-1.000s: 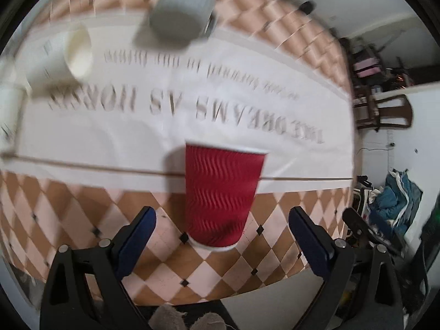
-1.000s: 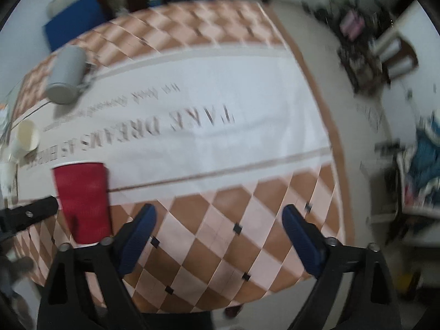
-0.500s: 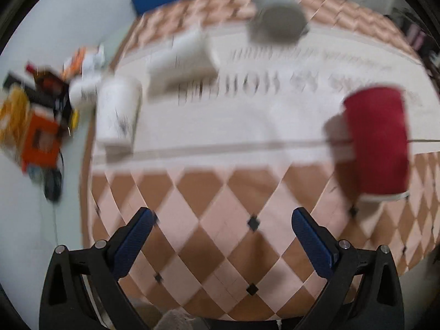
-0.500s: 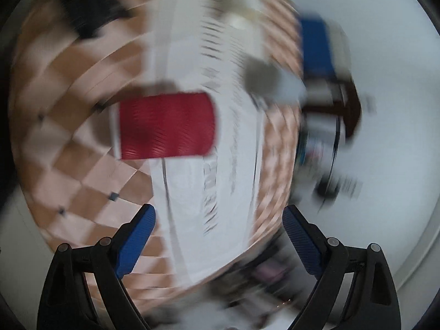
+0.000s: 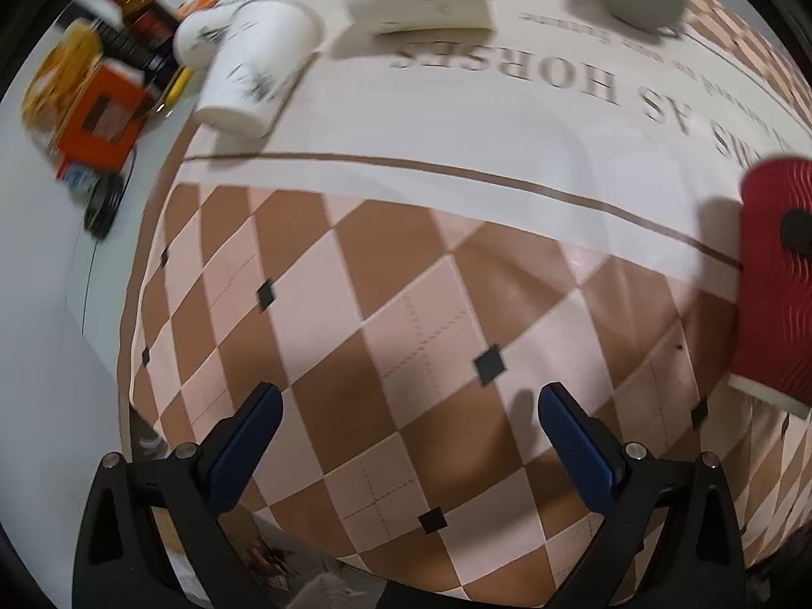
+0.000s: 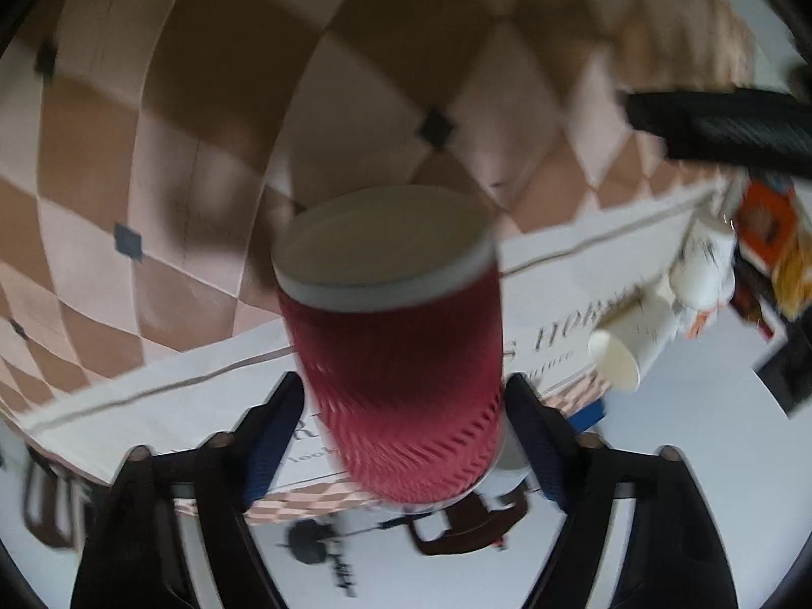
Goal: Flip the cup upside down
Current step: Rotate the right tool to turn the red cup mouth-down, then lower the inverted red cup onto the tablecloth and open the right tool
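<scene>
Cup [image 6: 401, 355]: light, crushable ribbed paper; right gripper [image 6: 403, 406] jaws clasp its mid-wall. Left gripper [image 5: 406, 406] jaws wide, empty.

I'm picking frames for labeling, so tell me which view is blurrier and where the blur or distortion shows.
Right wrist view: heavy motion blur, smearing the red cup and right gripper. Left wrist view: sharper centre, left gripper crisp, fisheye bending the tablecloth, bottles blurred at the edge.
</scene>
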Motion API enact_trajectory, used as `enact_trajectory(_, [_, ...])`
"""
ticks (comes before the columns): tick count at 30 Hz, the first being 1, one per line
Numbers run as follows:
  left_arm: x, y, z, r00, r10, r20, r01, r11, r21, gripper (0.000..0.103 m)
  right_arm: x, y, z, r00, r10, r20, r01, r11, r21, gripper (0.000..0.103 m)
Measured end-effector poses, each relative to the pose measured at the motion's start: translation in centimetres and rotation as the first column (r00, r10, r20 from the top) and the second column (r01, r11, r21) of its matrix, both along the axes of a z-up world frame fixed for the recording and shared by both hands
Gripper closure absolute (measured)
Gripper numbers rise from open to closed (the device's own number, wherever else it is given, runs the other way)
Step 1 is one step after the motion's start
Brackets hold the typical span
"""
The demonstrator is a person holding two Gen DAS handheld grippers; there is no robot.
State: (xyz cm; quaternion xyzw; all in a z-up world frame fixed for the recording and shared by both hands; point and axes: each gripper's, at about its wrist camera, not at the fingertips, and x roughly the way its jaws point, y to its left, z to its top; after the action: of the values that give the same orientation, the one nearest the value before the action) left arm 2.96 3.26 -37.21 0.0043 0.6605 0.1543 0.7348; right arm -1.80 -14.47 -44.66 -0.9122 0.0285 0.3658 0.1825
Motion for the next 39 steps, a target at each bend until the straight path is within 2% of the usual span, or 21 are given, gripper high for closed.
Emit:
enact_trajectory(2, [0.3, 0.8, 0.0, 1.0, 0.026, 0.004, -0.026, 1.0, 0.011, 0.0, 0.2, 0.3, 0.3, 1.0, -0.015, -0.027, 0.015, 1.0, 0.005, 0.025])
enact_trajectory(4, [0.4, 1.9, 0.0, 0.999, 0.047, 0.008, -0.047, 0.999, 0.013, 0.0, 0.8, 0.9, 0.8, 0.994, -0.091, -0.068, 0.092, 0.996, 0.009, 0.025])
enact_trajectory(6, [1.0, 3.2, 0.3, 0.997, 0.07, 0.024, -0.07, 0.997, 0.022, 0.0, 1.8, 1.8, 1.5, 0.972, -0.209, -0.108, 0.213, 0.977, 0.028, 0.025])
enact_trajectory(8, [1.7, 4.2, 0.7, 0.995, 0.087, 0.039, -0.088, 0.995, 0.035, 0.0, 2.9, 2.8, 2.3, 0.939, -0.316, -0.139, 0.325, 0.944, 0.049, 0.025])
enact_trajectory(11, [2.1, 5.1, 1.5, 0.992, 0.113, 0.059, -0.115, 0.993, 0.033, 0.0, 5.6, 4.4, 3.4, 0.835, -0.516, -0.19, 0.535, 0.842, 0.069, 0.025])
enact_trajectory(12, [2.3, 5.5, 1.6, 0.991, 0.115, 0.066, -0.117, 0.993, 0.028, 0.0, 6.7, 4.8, 3.9, 0.777, -0.592, -0.215, 0.616, 0.785, 0.068, 0.025])
enact_trajectory(13, [2.5, 5.7, 1.7, 0.991, 0.117, 0.07, -0.119, 0.993, 0.025, 0.0, 7.1, 4.7, 4.1, 0.733, -0.639, -0.233, 0.667, 0.742, 0.064, 0.025])
enact_trajectory(14, [2.6, 5.3, 2.0, 0.99, 0.119, 0.069, -0.121, 0.992, 0.023, 0.0, 8.2, 4.8, 4.5, 0.662, -0.703, -0.259, 0.738, 0.672, 0.06, 0.025])
enact_trajectory(17, [3.1, 5.4, 1.8, 0.988, 0.142, 0.059, -0.142, 0.99, -0.006, 0.0, 11.0, 5.0, 4.9, 0.485, -0.82, -0.304, 0.867, 0.496, 0.044, 0.025])
enact_trajectory(18, [3.1, 5.3, 1.8, 0.987, 0.152, 0.055, -0.151, 0.988, -0.021, 0.0, 11.8, 4.5, 5.1, 0.411, -0.854, -0.32, 0.905, 0.424, 0.032, 0.025])
enact_trajectory(19, [3.1, 4.9, 1.8, 0.986, 0.162, 0.049, -0.161, 0.987, -0.032, 0.0, 13.0, 4.2, 5.2, 0.315, -0.888, -0.335, 0.944, 0.33, 0.013, 0.025])
enact_trajectory(20, [3.2, 4.9, 1.7, 0.985, 0.166, 0.044, -0.165, 0.986, -0.034, 0.0, 13.7, 3.8, 5.2, 0.242, -0.907, -0.346, 0.966, 0.259, -0.003, 0.025])
enact_trajectory(22, [3.5, 5.1, 1.5, 0.985, 0.169, 0.041, -0.167, 0.985, -0.034, 0.0, 15.7, 2.9, 5.2, 0.058, -0.928, -0.369, 0.995, 0.082, -0.049, 0.025])
enact_trajectory(24, [3.7, 5.2, 1.4, 0.985, 0.166, 0.042, -0.165, 0.986, -0.035, 0.0, 16.5, 1.7, 5.1, -0.069, -0.923, -0.379, 0.996, -0.042, -0.079, 0.025])
enact_trajectory(25, [3.8, 5.2, 1.4, 0.985, 0.165, 0.043, -0.163, 0.986, -0.034, 0.0, 17.4, 1.0, 5.0, -0.163, -0.909, -0.383, 0.986, -0.134, -0.1, 0.025])
enact_trajectory(26, [3.9, 5.2, 1.4, 0.986, 0.162, 0.043, -0.16, 0.986, -0.036, 0.0, 18.0, 0.6, 4.9, -0.218, -0.897, -0.385, 0.976, -0.189, -0.111, 0.025])
enact_trajectory(28, [4.1, 5.1, 1.5, 0.986, 0.157, 0.048, -0.155, 0.987, -0.045, 0.0, 18.9, -0.8, 4.5, -0.376, -0.845, -0.379, 0.926, -0.346, -0.149, 0.025])
enact_trajectory(33, [4.5, 4.6, 2.1, 0.986, 0.149, 0.074, -0.143, 0.987, -0.076, 0.0, 20.8, -3.7, 3.4, -0.679, -0.646, -0.35, 0.732, -0.636, -0.246, 0.025])
enact_trajectory(35, [4.7, 4.3, 2.2, 0.988, 0.136, 0.079, -0.13, 0.988, -0.087, 0.0, 21.0, -4.7, 2.8, -0.753, -0.567, -0.335, 0.654, -0.704, -0.276, 0.025])
enact_trajectory(36, [4.7, 4.1, 2.2, 0.989, 0.127, 0.081, -0.12, 0.989, -0.087, 0.0, 21.1, -5.0, 2.6, -0.777, -0.537, -0.329, 0.624, -0.727, -0.287, 0.024])
enact_trajectory(39, [4.8, 3.3, 2.4, 0.992, 0.098, 0.084, -0.091, 0.993, -0.079, 0.0, 21.7, -5.5, 2.4, -0.818, -0.474, -0.324, 0.566, -0.764, -0.31, 0.024])
